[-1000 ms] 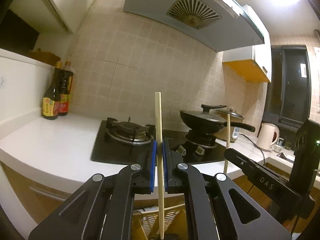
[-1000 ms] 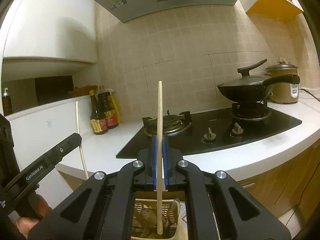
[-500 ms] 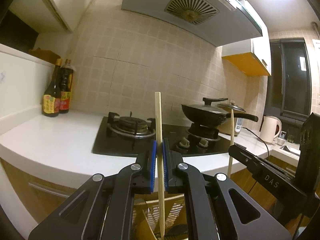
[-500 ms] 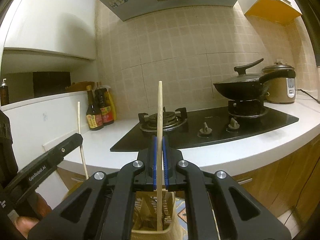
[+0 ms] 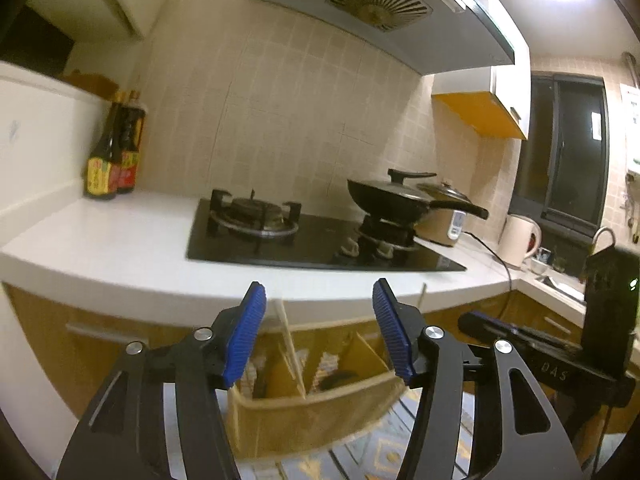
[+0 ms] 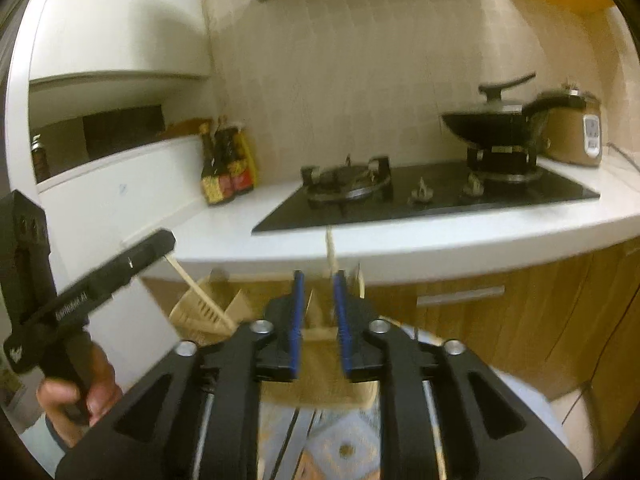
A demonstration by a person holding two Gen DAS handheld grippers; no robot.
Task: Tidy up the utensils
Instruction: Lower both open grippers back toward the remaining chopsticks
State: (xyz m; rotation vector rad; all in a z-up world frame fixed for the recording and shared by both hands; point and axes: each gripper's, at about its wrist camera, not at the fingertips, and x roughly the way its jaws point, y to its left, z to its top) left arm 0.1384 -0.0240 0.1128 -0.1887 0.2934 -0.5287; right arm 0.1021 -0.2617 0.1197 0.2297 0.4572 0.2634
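Note:
My left gripper has its jaws opening, wide apart with nothing pressed between the blue pads. Its pale wooden chopstick leans loose in the beige utensil holder just below. My right gripper is also opening. A second chopstick stands upright in the gap, close to the right pad and free of the left one, its lower end down in the holder. The right wrist view shows the left gripper beside the leaning chopstick.
The white counter edge runs just behind the holder. On it are a black gas hob, a lidded black wok, sauce bottles, a rice cooker and a kettle. Wooden cabinet fronts stand below. A hand grips the left tool.
Both grippers were shut on upright chopsticks and now stand open. The chopsticks have dropped into the holder. Both hands have sunk toward it.

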